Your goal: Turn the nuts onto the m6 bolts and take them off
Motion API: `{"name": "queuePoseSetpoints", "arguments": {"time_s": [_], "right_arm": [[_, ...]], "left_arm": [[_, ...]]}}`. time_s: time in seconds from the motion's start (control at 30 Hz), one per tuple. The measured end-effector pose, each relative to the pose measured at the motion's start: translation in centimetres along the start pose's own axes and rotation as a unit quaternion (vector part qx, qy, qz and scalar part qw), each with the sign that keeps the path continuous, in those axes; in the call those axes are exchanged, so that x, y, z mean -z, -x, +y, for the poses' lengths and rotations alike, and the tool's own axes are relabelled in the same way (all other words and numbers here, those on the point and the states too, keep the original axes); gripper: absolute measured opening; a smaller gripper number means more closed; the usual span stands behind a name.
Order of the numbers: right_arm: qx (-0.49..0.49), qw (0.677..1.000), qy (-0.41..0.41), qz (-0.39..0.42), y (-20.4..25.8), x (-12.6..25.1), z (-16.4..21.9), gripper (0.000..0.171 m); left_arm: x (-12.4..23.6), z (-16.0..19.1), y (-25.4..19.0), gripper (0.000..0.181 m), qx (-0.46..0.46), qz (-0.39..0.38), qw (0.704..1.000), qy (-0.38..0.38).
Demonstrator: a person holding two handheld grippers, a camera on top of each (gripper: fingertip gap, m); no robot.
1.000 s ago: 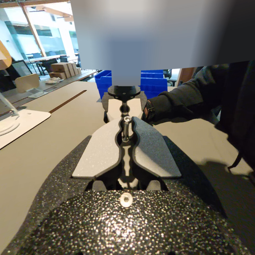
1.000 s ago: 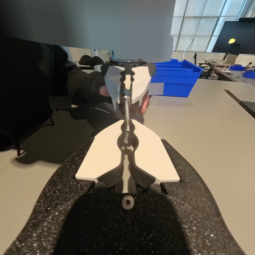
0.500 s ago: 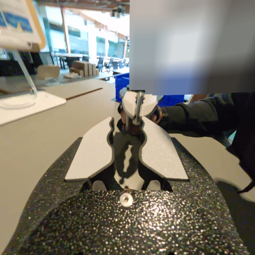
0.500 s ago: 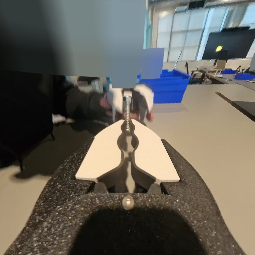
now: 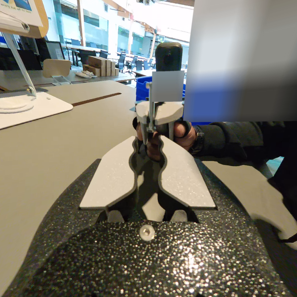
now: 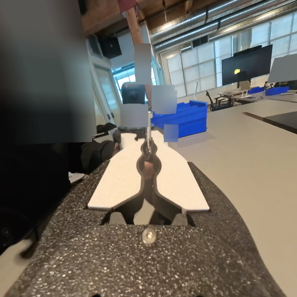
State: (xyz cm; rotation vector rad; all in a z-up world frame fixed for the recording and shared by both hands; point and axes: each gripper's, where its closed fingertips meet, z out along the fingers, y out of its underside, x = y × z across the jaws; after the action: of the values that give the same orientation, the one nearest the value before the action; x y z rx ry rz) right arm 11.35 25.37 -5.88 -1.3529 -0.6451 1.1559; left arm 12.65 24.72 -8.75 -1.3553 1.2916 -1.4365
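The right gripper (image 6: 148,145) holds the bolt (image 6: 149,128) upright between its tips, and the bolt's head is at the top. The left gripper (image 5: 147,141) stands with its jaws apart, and nothing is between them. The two grippers face each other above the desk (image 5: 64,144). In the left wrist view, the right gripper (image 5: 151,127) is just beyond the tips of the left one, with the bolt (image 5: 151,109) rising through it. A hand (image 5: 181,138) holds it from below. Behind the grippers, a bin (image 6: 191,119) stands on the desk. Far to the left, in the left wrist view, a stand (image 5: 32,104) rests on the desk. Boxes (image 5: 102,65) are on another table behind it.
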Motion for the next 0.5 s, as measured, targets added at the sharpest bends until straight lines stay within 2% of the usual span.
{"name": "queuePoseSetpoints", "arguments": {"time_s": [0.13,0.2,0.37,0.5], "right_arm": [[0.027,0.999,0.019,0.01,0.2,-0.4,0.6,0.005],[0.033,0.999,0.025,0.015,0.2,-0.5,0.8,0.005],[0.039,0.999,0.032,0.018,0.1,-0.7,1.0,0.005],[0.049,0.998,0.044,0.02,0.3,-0.9,1.4,0.005]], "left_arm": [[1.6,-1.3,0.6,0.025,-0.045,-0.01,0.999,-0.015],[2.4,-2.3,0.7,0.023,-0.026,0.001,0.999,-0.036],[1.3,-1.6,-0.3,0.021,-0.028,0.017,0.999,-0.011],[1.3,-2.2,-0.3,0.019,-0.014,0.012,0.999,-0.027]]}}
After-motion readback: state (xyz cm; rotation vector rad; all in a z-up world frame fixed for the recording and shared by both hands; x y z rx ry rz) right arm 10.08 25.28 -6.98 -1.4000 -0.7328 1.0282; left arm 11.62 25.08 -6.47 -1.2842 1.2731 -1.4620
